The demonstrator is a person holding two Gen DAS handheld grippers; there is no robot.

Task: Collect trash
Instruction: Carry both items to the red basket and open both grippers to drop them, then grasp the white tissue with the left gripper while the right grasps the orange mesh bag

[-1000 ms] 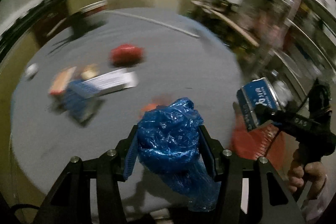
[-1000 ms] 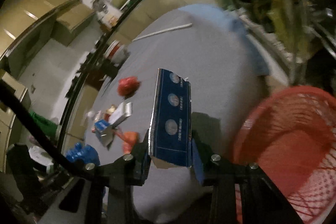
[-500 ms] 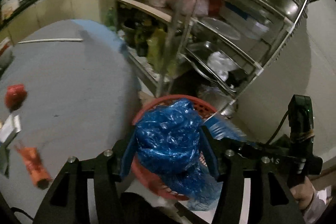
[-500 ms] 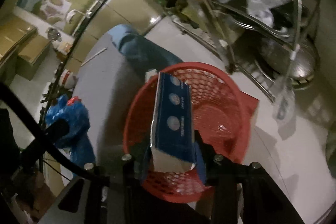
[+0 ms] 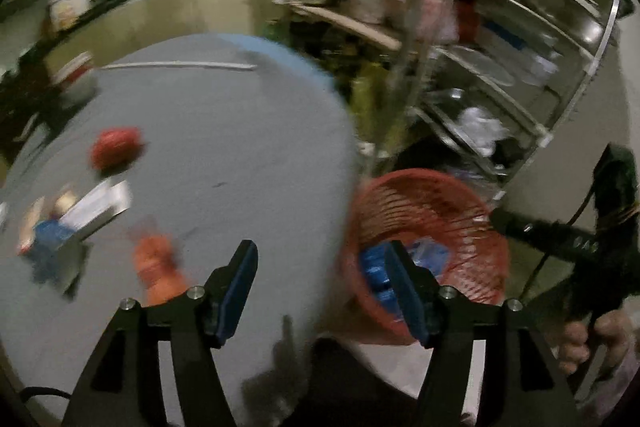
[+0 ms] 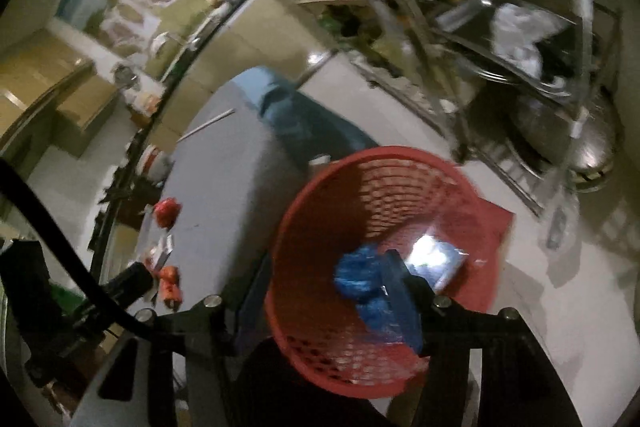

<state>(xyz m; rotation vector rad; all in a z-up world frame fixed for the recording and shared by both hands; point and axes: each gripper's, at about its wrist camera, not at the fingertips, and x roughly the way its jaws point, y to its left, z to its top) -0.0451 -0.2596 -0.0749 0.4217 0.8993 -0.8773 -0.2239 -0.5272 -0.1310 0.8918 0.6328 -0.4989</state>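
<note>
Grey table (image 5: 224, 147) | crumpled blue bag (image 6: 360, 283) in red basket (image 6: 320, 195) | both jaws opening, empty

Hardly any writing can be read. In the left wrist view, at the right, a short row of pale letters (image 5: 582, 243) stands on the black body of the right gripper (image 6: 320, 291), whose jaws are opening with nothing between them. The letters are too blurred to spell out with certainty. On the near left of the table (image 5: 240, 131), the white box (image 5: 98, 205) carries dark print smeared by motion. The blue carton (image 6: 436, 259) in the red basket (image 6: 320, 195) is washed out by glare. The far wall poster (image 6: 148, 3) shows no legible words.
</note>
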